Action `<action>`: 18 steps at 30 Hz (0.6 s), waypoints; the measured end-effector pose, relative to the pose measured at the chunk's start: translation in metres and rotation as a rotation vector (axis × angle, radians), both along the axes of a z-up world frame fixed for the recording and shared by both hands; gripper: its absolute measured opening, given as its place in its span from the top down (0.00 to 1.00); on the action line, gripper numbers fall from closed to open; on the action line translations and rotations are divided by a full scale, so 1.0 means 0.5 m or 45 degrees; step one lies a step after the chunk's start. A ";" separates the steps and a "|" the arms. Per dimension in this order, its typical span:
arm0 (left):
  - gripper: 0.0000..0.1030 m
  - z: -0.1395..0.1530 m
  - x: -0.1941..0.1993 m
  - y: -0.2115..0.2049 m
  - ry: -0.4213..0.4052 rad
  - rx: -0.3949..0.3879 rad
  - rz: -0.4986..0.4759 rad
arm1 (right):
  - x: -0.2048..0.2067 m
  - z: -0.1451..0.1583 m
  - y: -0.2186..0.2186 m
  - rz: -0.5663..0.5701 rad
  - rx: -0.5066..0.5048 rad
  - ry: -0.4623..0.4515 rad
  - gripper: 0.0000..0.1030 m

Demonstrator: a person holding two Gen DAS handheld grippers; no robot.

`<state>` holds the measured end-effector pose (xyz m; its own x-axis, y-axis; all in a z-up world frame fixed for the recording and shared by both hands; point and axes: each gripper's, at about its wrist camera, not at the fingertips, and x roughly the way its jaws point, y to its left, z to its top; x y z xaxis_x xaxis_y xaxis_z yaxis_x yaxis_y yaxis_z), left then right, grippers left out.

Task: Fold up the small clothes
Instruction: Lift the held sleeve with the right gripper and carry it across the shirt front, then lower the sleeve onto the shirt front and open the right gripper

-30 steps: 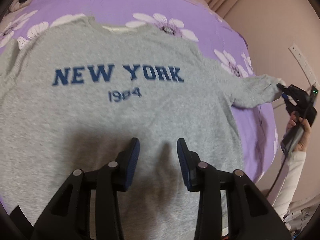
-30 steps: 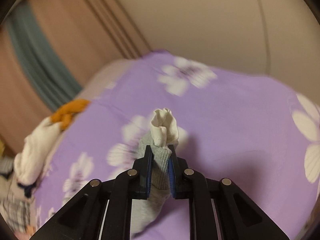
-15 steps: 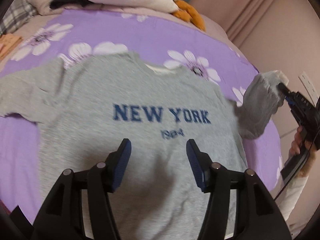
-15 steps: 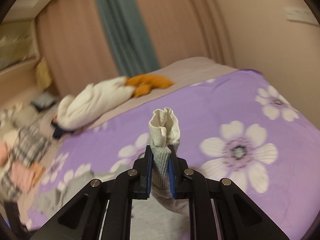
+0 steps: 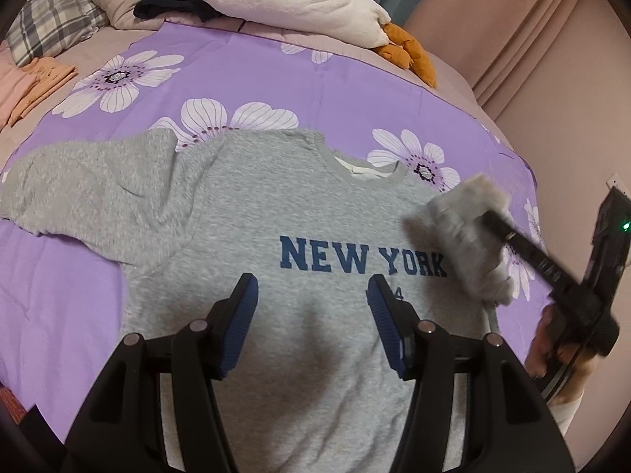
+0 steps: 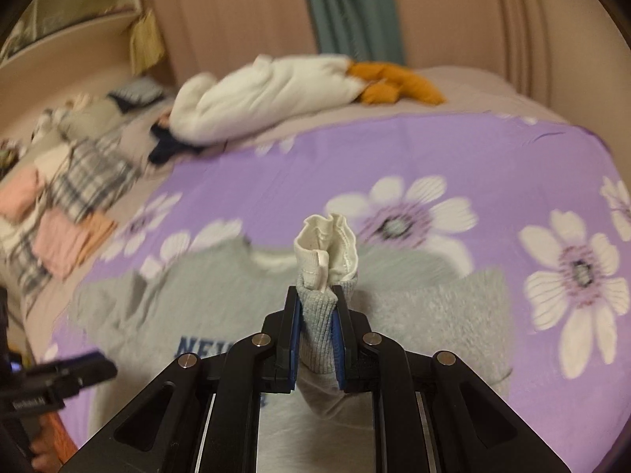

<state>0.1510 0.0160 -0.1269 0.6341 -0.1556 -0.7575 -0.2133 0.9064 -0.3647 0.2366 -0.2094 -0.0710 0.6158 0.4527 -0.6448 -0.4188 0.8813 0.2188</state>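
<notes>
Light: we see dim, warm indoor lighting, no glare.
Shadow: soft dark patch on the sweatshirt (image 5: 244, 213) beneath the left gripper (image 5: 313, 293).
Blur: right wrist view smeared across bedding (image 6: 465, 149); the cuff (image 6: 321, 307) sharp.
Edges: we note strong fisheye bending, black corner vignette.

- I see a grey sweatshirt (image 5: 221, 213) with dark blue letters (image 5: 363, 259) on its front.
- Its cuff (image 6: 317, 307) is grey outside and white inside.
- The bed cover (image 5: 276, 79) is purple with big white flowers.
- My left gripper (image 5: 313, 295) is black with blue pads (image 5: 244, 315).
- My right gripper (image 6: 315, 315) is black and blue too.
- The soft toy (image 5: 299, 0) is white with orange feet.
- The pillow (image 5: 47, 19) has grey and white checks.
- The curtain (image 6: 351, 12) is blue-green.
</notes>
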 end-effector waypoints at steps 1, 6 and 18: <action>0.44 -0.001 0.003 0.000 0.001 -0.003 -0.003 | 0.000 -0.014 0.016 0.024 -0.010 0.031 0.85; 0.44 -0.009 0.016 -0.003 0.006 -0.005 -0.018 | -0.001 -0.058 0.060 0.069 -0.061 0.110 0.85; 0.34 -0.019 0.057 -0.033 0.011 -0.053 -0.065 | -0.001 -0.069 0.069 0.137 0.049 0.222 0.56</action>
<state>0.1797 -0.0003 -0.1362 0.6179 -0.2190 -0.7552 -0.1707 0.9001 -0.4007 0.2359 -0.1748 -0.1053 0.4430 0.5359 -0.7187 -0.4627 0.8234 0.3287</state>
